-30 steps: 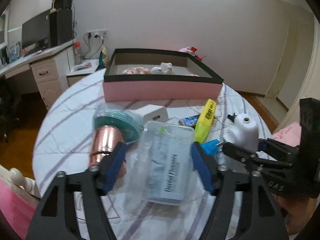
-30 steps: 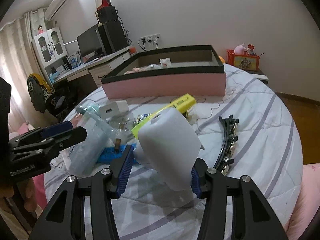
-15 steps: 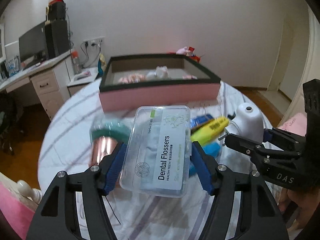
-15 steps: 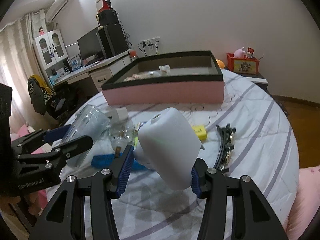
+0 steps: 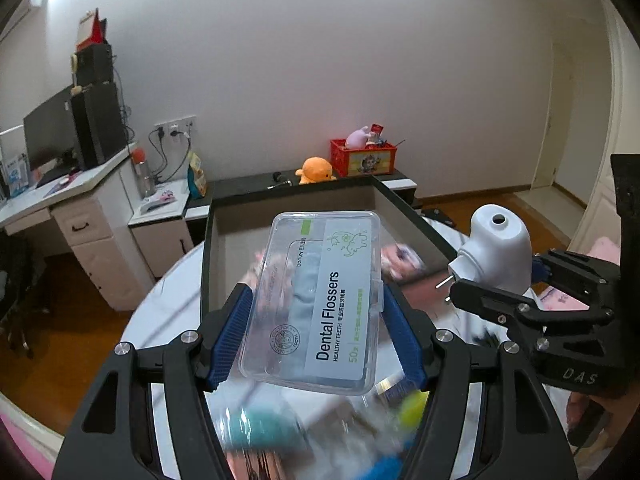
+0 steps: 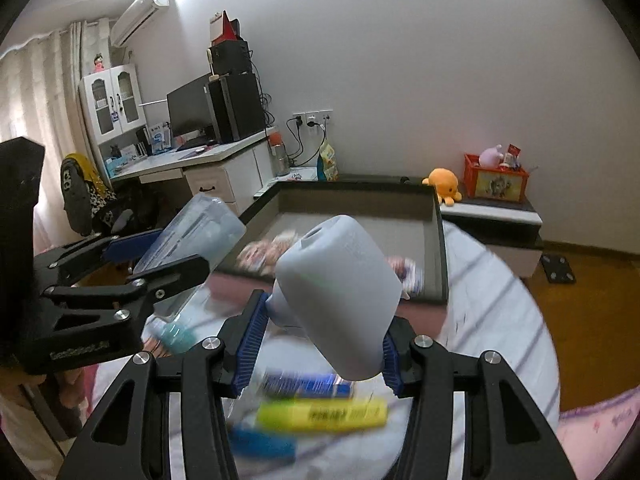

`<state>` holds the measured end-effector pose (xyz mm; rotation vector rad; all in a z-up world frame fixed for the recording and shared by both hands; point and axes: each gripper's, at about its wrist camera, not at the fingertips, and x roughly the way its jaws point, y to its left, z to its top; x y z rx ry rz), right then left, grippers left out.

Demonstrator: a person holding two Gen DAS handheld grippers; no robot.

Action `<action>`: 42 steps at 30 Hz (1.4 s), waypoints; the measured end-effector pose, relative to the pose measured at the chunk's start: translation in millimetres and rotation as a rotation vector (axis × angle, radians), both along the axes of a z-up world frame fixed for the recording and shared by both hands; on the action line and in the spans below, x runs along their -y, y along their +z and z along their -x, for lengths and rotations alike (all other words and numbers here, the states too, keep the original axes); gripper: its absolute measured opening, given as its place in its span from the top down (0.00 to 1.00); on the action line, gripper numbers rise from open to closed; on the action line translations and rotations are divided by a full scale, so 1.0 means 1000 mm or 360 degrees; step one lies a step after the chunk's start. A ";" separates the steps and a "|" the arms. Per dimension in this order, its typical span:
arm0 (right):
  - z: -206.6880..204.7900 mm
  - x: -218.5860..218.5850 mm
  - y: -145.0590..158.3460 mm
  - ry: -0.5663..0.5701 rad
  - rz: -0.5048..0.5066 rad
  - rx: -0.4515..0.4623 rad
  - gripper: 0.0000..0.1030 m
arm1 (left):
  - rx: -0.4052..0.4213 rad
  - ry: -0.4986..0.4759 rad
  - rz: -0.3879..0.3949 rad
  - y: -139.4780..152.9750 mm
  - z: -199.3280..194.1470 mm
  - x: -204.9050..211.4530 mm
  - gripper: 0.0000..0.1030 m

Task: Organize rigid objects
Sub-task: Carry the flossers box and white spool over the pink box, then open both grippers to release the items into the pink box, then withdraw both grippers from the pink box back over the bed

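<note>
My left gripper [image 5: 316,334] is shut on a clear plastic box of dental flossers [image 5: 320,300] and holds it in the air over the near edge of the pink, black-rimmed storage box [image 5: 296,188]. My right gripper [image 6: 320,336] is shut on a white plastic device with a round hole on top [image 6: 340,296], also raised, near the box's front wall [image 6: 424,300]. Each gripper shows in the other's view: the right one with the white device [image 5: 496,252], the left one with the flosser box [image 6: 192,240].
On the striped bed cover [image 6: 496,320] below lie a yellow bar-shaped pack [image 6: 320,414], a blue pack [image 6: 308,386] and a teal item [image 5: 264,428], all blurred. Several small items lie in the storage box [image 6: 268,252]. A desk [image 5: 84,208] stands to the left.
Both grippers have risen and moved forward with their loads, from just above the bed clutter to the storage box's near edge. The box now fills the middle of both views.
</note>
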<state>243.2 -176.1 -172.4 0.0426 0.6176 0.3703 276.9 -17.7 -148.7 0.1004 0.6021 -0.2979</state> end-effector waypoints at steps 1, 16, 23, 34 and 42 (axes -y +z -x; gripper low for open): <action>-0.010 -0.001 0.001 0.0001 0.0012 -0.0004 0.50 | -0.0016 -0.0001 0.0003 0.001 -0.015 0.000 0.35; -0.167 -0.019 -0.047 0.0007 0.0248 -0.0423 0.50 | -0.0422 0.0074 -0.0132 -0.049 -0.184 0.011 0.34; -0.166 -0.007 -0.044 -0.0060 0.0171 -0.0383 0.31 | -0.0393 0.0118 -0.0073 -0.049 -0.182 0.004 0.23; -0.070 0.006 0.036 -0.0111 0.0048 0.0009 0.16 | 0.0116 0.0198 0.0091 0.030 -0.046 -0.028 0.00; 0.054 0.007 0.070 -0.0148 0.0047 0.0325 0.00 | 0.0461 0.0305 0.0066 0.061 0.088 -0.035 0.00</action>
